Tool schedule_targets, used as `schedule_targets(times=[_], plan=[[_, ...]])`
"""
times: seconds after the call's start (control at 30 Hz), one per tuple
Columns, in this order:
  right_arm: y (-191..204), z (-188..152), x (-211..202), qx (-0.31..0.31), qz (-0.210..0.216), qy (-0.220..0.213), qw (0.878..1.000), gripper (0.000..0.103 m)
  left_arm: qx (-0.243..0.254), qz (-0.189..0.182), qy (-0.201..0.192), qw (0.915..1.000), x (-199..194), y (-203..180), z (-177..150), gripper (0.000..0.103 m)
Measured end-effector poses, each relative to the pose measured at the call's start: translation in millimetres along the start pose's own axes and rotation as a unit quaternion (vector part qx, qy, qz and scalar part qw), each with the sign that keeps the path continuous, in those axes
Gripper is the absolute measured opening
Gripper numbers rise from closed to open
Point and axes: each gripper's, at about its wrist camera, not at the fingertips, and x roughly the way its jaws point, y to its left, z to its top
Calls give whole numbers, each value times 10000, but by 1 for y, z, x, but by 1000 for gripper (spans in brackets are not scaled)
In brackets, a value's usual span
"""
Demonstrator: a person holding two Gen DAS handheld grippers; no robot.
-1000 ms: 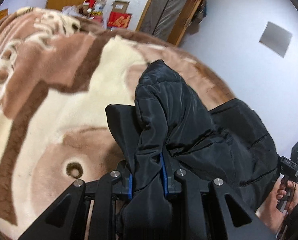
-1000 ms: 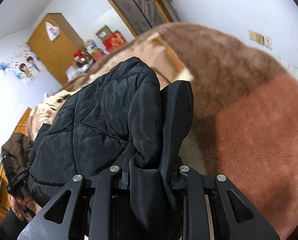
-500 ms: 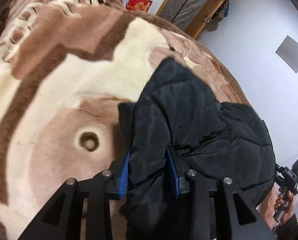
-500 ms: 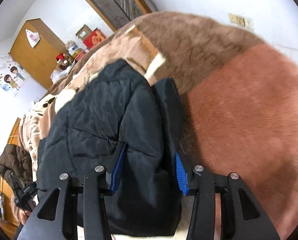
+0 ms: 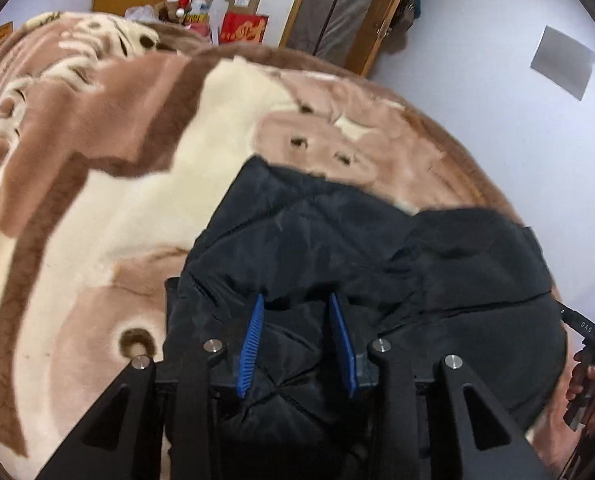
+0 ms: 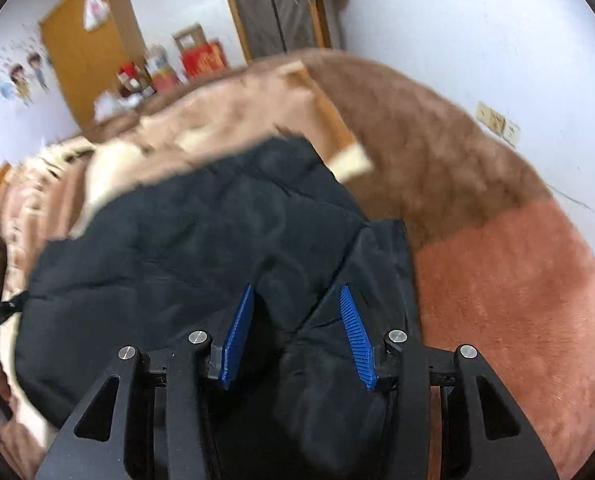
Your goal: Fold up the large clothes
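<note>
Plush brown and cream blanket [image 5: 145, 216] covers the bed, with a wardrobe, boxes and a door behind it. On it lies the black padded jacket [image 5: 337, 240], bunched into a folded mound near the bed's edge, one end reaching up toward the cream patch.

Both claws have just been opening. The left gripper [image 5: 299, 336] stands parted, its blue pads [image 5: 251, 340] clear of the quilted cloth that lies slack between them. The right gripper [image 6: 299, 334] is spread a bit wider over the jacket's other side [image 6: 225, 232], and its pads [image 6: 355, 336] do not press the fabric either. So neither claw grips anything; the jacket rests on the blanket by its own weight. At the far right of the left view a hand [image 5: 585, 392] holds the other tool's handle.

The step looks like letting go after laying a fold down. To do it well, draw both claws straight back along their own line so the pads do not snag the slippery shell and drag the fold open. Puffy filling tends to spring up, so pressing the top flat before the next grab would likely help. Next, take hold at the outer edges rather than mid-bulge
</note>
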Motion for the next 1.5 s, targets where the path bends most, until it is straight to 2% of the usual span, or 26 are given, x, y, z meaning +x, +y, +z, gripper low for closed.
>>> schedule_targets(times=[0.1,0.2,0.3,0.43,0.73,0.93,1.0,1.13,1.3,1.37,1.5], plan=[[0,-3,1,-29,-53,-42,10000,46,-12,-6,-70,10000,7,0,-2,37],[4,-3,-13,-23,-167,-88,9998,46,1,20,-78,10000,-5,-1,-3,37],[11,-8,-43,74,-222,-275,9993,46,-3,63,-125,9999,-26,-2,-7,37],[26,-25,-86,168,-96,-535,9984,46,-10,-19,-285,9996,-75,-9,-23,36],[76,-108,-198,197,220,-876,9957,46,352,-5,-345,9988,-189,-43,-95,37],[107,-164,-255,-68,203,-966,9951,46,599,112,-346,9975,-250,-63,-150,37],[112,-177,-268,-152,174,-970,9950,46,636,138,-409,9970,-268,-66,-168,39],[122,-204,-293,-314,99,-941,9950,46,673,161,-415,9967,-294,-73,-200,52],[136,-232,-312,-695,-43,-880,9937,47,749,108,-267,9968,-311,-83,-231,60],[140,-238,-314,-801,-101,-844,9932,49,765,84,-197,9968,-315,-85,-239,67],[146,-246,-312,-890,-88,-729,9933,50,932,126,-125,9955,-318,-93,-250,68]])
